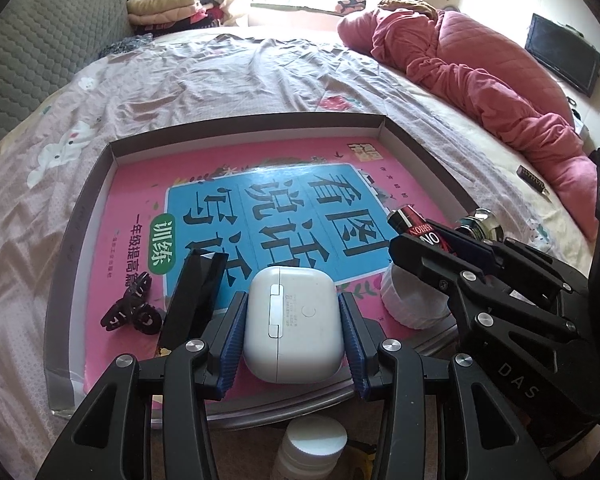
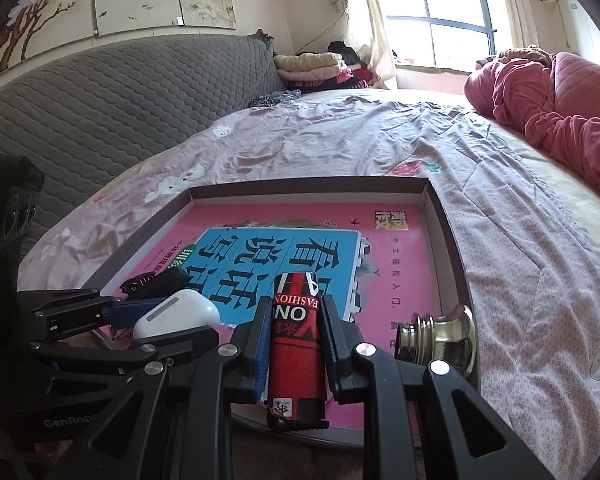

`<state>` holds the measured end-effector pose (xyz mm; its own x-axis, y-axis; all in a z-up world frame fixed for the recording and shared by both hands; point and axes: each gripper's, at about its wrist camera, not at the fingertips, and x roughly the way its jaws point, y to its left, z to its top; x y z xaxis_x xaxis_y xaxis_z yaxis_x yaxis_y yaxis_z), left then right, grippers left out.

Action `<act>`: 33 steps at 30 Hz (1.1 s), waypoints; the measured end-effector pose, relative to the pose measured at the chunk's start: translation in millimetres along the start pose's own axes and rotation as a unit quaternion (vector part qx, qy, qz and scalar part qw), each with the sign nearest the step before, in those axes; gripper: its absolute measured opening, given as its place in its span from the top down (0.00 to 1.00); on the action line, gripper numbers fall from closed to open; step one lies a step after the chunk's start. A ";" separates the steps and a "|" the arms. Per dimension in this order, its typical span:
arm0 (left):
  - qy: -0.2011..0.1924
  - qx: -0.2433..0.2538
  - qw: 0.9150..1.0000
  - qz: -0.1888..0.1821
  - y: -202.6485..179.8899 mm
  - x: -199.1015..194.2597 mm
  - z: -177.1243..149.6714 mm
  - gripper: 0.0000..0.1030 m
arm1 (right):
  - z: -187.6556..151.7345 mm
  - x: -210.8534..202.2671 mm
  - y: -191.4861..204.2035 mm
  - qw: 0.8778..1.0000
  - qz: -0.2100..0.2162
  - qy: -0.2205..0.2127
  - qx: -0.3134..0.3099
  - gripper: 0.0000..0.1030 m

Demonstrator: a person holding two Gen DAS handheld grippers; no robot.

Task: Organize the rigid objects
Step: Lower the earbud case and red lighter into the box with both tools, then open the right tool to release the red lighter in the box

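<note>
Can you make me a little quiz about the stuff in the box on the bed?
1. True or false: the left gripper holds the white earbud case.
2. What does the right gripper hold? A) red lighter B) black hair clip C) metal knob
3. Fill in: the shallow box is lined with a pink ____.

Key: 1 true; 2 A; 3 book.
</note>
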<state>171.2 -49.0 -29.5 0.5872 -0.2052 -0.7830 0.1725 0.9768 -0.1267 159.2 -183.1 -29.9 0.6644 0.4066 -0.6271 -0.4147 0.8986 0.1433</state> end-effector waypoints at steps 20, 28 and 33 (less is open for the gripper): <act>0.001 -0.005 1.000 0.001 5.7 0.6 0.7 0.55 | -2.1 2.7 6.4 1.000 0.011 0.005 -0.012 0.76; 0.004 -0.002 1.000 -0.005 1.2 3.0 2.2 0.56 | 1.3 -8.9 -2.3 1.000 0.009 -0.017 0.006 0.76; 0.007 0.005 1.000 -0.010 -5.5 5.1 4.6 0.56 | 3.2 -9.5 -8.0 1.000 0.005 -0.020 0.023 0.76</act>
<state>176.8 -55.7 -30.0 0.5716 -0.2238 -0.7894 0.1927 0.9718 -0.1360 158.2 -193.6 -22.7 0.6854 0.4203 -0.5947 -0.3926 0.9010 0.1843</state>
